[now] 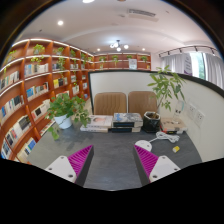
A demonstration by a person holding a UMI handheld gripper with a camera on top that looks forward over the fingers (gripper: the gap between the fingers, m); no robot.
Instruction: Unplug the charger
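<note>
Hand-held gripper (111,163) hangs above a dark grey counter (112,150), fingers spread wide, magenta pads (79,158) facing each other, nothing held and nothing between them. Charger not clearly findable: a small white object (143,146) lies on the counter just beyond the right finger, with what looks like a thin cable trailing right, possibly the charger or its lead, but too small to confirm. No socket or power strip can be made out. Far end of the counter is cluttered: stacked papers or books (100,122), a dark box-like item (124,125), a black pot (151,122) with a tall leafy plant (166,90), another bushy plant (68,108) at far left. Bookshelves (35,85) fill the left wall, curtained window far right. Approach not yet started. Risks: closing on the wrong white item, since the plug is not identified; pulling on the cable instead of the plug body, which could drag things or strain the lead; a reach toward the far clutter could clip the plants or topple the stack.
</note>
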